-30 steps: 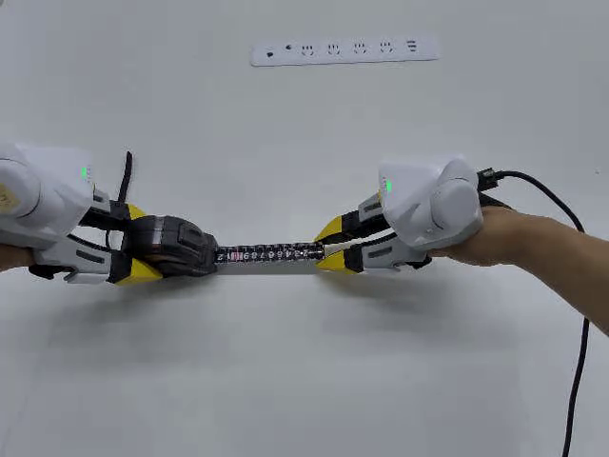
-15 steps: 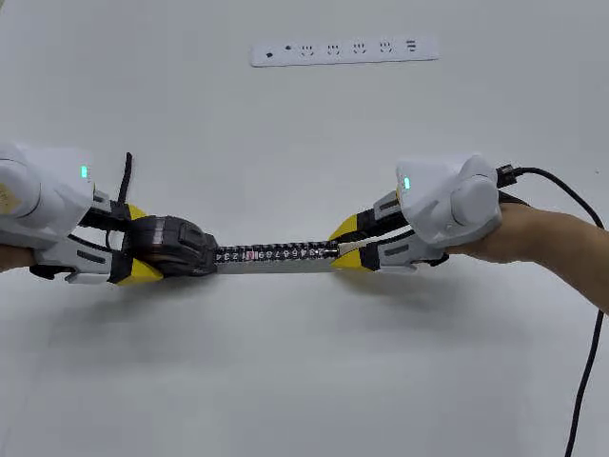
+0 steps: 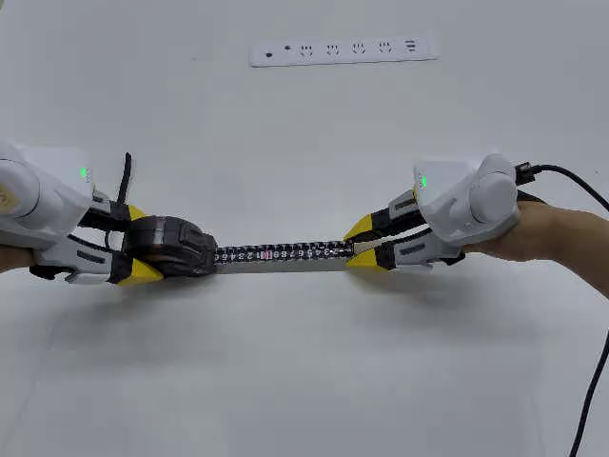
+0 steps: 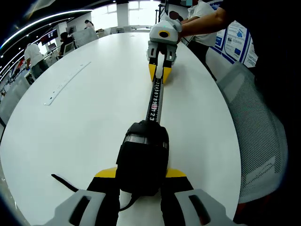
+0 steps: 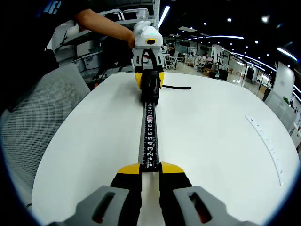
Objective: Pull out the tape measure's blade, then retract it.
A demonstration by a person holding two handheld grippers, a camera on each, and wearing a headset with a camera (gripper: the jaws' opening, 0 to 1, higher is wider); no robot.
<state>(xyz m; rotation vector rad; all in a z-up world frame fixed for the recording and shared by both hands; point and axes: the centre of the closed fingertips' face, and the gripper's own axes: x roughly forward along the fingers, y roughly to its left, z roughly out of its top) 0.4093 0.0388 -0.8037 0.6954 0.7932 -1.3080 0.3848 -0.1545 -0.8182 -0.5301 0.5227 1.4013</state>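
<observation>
A black tape measure case [image 3: 169, 247] lies on the white table, held between the yellow-tipped jaws of my left gripper [image 3: 134, 246]. In the left gripper view the case [image 4: 142, 157] sits close in front, between the jaws. Its black blade [image 3: 284, 253] with white numbers runs rightward just above the table to my right gripper [image 3: 362, 243], which is shut on the blade's end. The right gripper view has the blade [image 5: 149, 136] stretching straight away from my right gripper [image 5: 150, 167] to the case [image 5: 150, 89].
A white power strip [image 3: 343, 49] lies at the far side of the table. A black cable [image 3: 592, 381] trails from the right hand down the right edge. Grey mesh chairs [image 4: 256, 122] stand beside the table. The case's black wrist strap [image 3: 124, 176] lies behind the left gripper.
My right gripper has moved to the right with the blade's end, and more blade is out of the case. The left gripper and case have stayed put.
</observation>
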